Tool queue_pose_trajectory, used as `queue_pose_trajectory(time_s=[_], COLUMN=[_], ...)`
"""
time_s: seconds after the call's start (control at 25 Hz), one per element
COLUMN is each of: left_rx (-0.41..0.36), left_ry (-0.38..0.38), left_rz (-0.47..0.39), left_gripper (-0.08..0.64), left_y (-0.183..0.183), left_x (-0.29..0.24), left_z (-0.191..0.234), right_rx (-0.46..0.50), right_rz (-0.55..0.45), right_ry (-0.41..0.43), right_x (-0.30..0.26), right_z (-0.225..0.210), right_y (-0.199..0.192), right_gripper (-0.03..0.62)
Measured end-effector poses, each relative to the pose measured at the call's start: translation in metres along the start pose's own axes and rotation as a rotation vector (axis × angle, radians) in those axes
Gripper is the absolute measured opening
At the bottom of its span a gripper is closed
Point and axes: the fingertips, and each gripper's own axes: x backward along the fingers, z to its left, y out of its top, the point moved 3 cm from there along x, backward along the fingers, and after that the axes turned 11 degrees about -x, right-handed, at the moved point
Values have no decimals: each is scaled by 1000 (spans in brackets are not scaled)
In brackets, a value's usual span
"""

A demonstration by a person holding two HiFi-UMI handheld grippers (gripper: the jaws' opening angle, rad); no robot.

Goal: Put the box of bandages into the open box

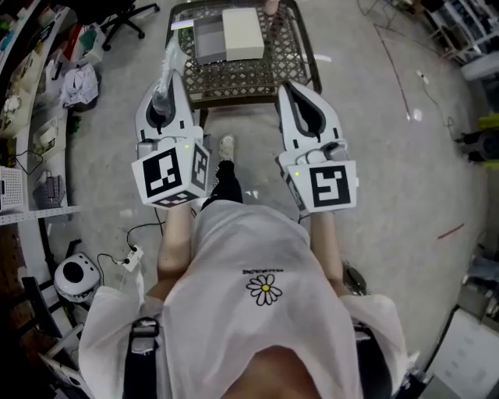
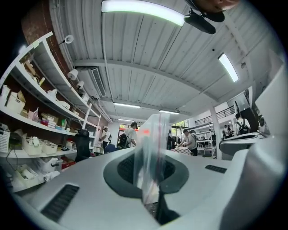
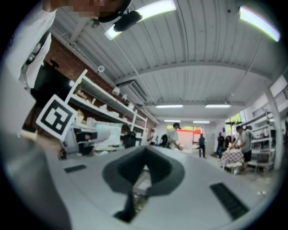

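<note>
On a wire mesh table ahead of me lie a cream-white closed box and, touching its left side, a grey box that looks open. Both grippers are held up at chest height, well short of the table, and point level across the room. My left gripper is shut on a strip of clear plastic bag that sticks up from its tips. My right gripper has its jaws together with nothing between them.
Cluttered shelves run along the left wall, with an office chair beyond them. A power strip and cable lie on the floor at my left. Several people stand far down the room.
</note>
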Motion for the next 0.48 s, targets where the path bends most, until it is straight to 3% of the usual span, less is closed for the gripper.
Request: queue_pose_trajectory(time_s=[0.32,0.48], left_rx=[44,29], left_ry=[44,46], left_rz=[74,93], left_gripper=[41,41], left_y=[-42,-60], left_x=[-104,-172], left_z=[34,56], right_rx=[-98,-61], right_rz=[99,104], right_ry=[10,60], right_x=[-100,-190], right_z=[-44,-55], right_y=[-37,-37], right_gripper=[31,31])
